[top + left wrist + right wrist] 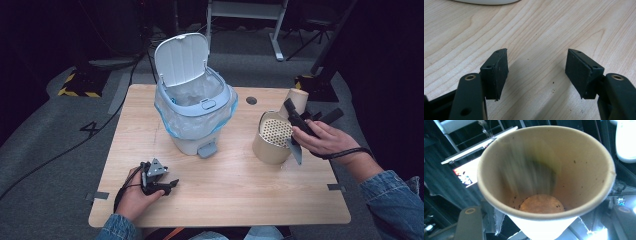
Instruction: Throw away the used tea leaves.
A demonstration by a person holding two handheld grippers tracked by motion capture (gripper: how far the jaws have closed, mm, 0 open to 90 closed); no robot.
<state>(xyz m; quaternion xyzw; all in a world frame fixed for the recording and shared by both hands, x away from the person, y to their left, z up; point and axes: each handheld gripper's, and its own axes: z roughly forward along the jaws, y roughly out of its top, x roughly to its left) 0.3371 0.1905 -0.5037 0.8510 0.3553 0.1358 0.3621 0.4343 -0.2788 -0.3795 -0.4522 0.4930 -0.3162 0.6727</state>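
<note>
— Looking at the right gripper [296, 118], what does it hold?

— A tan paper cup [297, 99], raised and tipped over at the far right of the pale wooden table [225, 185]. The jaws are clamped on the cup's wall. In the right gripper view the cup's mouth [546, 172] faces the camera, with dark specks clinging to its inner wall and base.

— What sits under it?

— A beige cylindrical container with a perforated insert [272, 137], standing on the table just below and in front of the tilted cup; whether the two touch I cannot tell.

— And the left gripper [167, 184]?

— It rests low at the near left of the table, in the person's left hand [135, 197]. Its jaws stand wide apart with nothing between them, just bare wood grain beneath its black pads [496, 72].

— Anything else?

— A white pedal bin with a blue rim and clear plastic liner [192, 112] stands mid-table, lid up, well apart from both grippers.
</note>
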